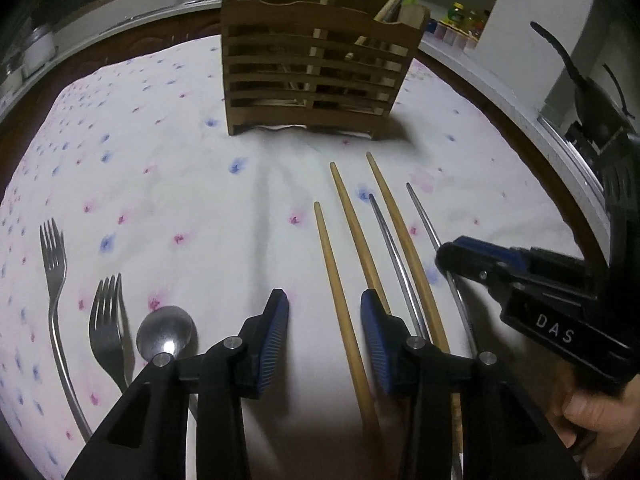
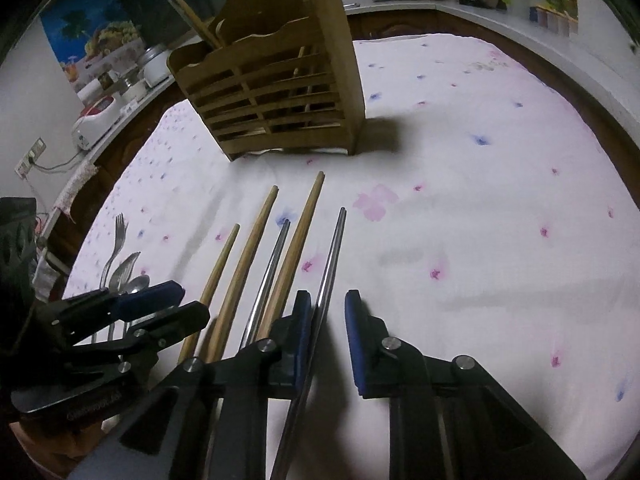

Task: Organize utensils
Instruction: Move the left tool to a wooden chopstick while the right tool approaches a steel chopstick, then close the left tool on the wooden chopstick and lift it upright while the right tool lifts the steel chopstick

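Observation:
Three wooden and two metal chopsticks lie side by side on the flowered cloth, pointing toward the slatted wooden caddy. My left gripper hangs low over the leftmost wooden chopstick, which runs between its open jaws without touching either pad. My right gripper straddles the rightmost metal chopstick. That chopstick lies close along the left pad, and a gap shows at the right pad. In the left wrist view the right gripper comes in from the right beside that metal chopstick.
Two forks and a spoon lie left of the left gripper. The caddy holds several utensils. A dark wooden table rim borders the cloth. Counters with jars and appliances stand behind. A hand holds the right gripper.

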A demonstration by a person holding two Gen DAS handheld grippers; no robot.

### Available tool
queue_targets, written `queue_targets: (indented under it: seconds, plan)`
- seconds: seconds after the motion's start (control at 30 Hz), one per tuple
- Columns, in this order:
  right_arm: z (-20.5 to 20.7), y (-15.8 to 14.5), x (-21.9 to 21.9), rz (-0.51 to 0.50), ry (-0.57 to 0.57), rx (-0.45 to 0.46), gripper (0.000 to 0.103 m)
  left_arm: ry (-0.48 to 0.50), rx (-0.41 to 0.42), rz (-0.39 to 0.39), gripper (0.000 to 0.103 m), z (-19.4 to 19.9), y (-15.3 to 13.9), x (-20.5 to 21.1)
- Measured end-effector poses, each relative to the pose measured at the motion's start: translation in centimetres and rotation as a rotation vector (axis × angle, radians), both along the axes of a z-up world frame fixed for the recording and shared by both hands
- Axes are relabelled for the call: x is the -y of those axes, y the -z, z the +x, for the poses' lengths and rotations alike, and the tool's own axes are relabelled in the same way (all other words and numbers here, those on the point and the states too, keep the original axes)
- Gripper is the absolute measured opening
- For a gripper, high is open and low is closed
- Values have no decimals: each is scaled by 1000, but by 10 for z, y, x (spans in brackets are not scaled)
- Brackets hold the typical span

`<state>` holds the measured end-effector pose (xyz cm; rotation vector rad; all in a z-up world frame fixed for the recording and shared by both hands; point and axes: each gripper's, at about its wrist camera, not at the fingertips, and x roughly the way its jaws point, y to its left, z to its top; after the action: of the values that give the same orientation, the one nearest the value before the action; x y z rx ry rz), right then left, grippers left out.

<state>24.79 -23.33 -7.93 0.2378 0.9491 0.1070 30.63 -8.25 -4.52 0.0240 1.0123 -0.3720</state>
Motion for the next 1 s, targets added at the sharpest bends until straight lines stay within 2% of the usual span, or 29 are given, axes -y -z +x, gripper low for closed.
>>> queue_targets:
  seconds: [0.13, 0.3, 0.4, 0.53, 0.7, 0.77, 0.9, 1.0]
  plan:
    - [6, 0, -5, -50, -24, -4, 16, 11, 4, 28, 27, 4, 2, 3]
    - [2, -1, -18, -166, -95, -22, 11, 87, -8, 47, 14, 0, 1, 1]
    - [-4, -2, -12, -156, -127, -45, 11, 121, -33, 51, 14, -4, 0, -5]
    - [0, -3, -7, -124, -129, -70, 11, 111, -57, 72, 14, 2, -1, -1]
    - [5, -2, -10, -116, -139, -69, 12, 112, -17, 165, 13, 1, 0, 20]
    - [2, -2, -14, -143, -149, -55, 12, 117, 9, 186, 10, -4, 1, 25]
    - [-1, -2, -16, -159, -128, -33, 7, 108, 8, 176, 5, -5, 2, 27]
    - [-4, -5, -10, -98, -106, -24, 6, 94, 13, 147, 4, -8, -2, 21]
